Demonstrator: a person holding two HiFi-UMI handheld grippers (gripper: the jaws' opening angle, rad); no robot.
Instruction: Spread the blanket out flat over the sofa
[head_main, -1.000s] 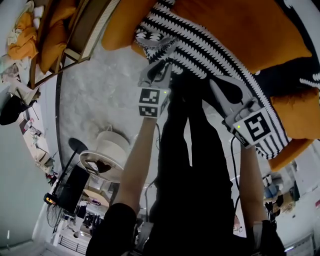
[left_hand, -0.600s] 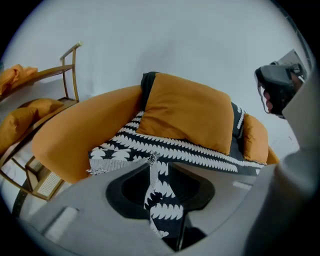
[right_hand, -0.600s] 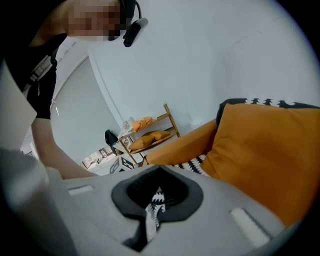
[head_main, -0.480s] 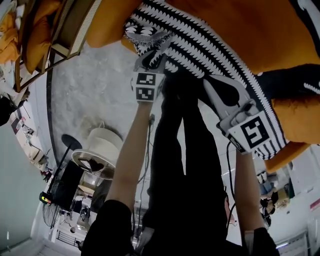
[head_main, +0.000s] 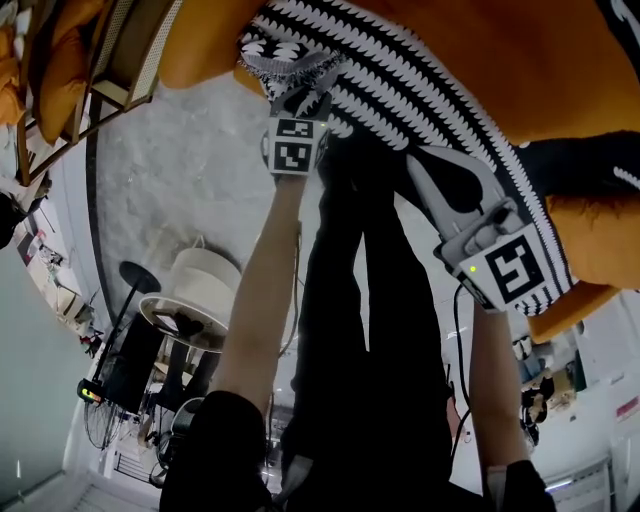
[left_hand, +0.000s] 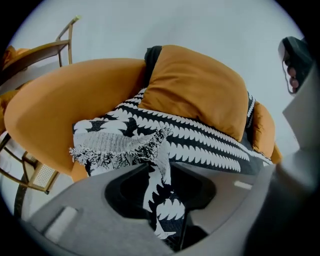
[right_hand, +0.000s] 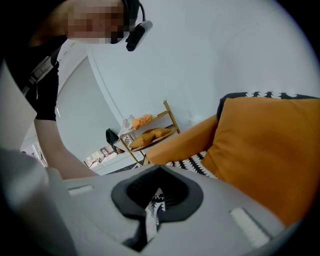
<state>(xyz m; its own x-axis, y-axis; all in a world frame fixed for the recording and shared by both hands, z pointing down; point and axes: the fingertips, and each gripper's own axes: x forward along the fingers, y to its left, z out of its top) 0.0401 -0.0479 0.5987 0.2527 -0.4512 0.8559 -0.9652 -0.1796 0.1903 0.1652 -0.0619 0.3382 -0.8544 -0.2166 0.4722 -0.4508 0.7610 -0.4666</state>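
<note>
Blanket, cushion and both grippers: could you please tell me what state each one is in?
Blanket, draped along the sofa seat, bunched at the corner by the left gripper, not yet flat.
Cushion, resting on the blanket.
Left gripper, jaws opening, a blanket fold between them.
Right gripper, jaws shut on a blanket edge.

head view: above, steeply down | left gripper view: close, facing sofa (left_hand: 55, 105) | right gripper view: close, same sofa

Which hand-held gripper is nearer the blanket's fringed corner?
Left hand-held gripper: at the fringed corner, blanket between its opening jaws. Right hand-held gripper: farther along the edge.
</note>
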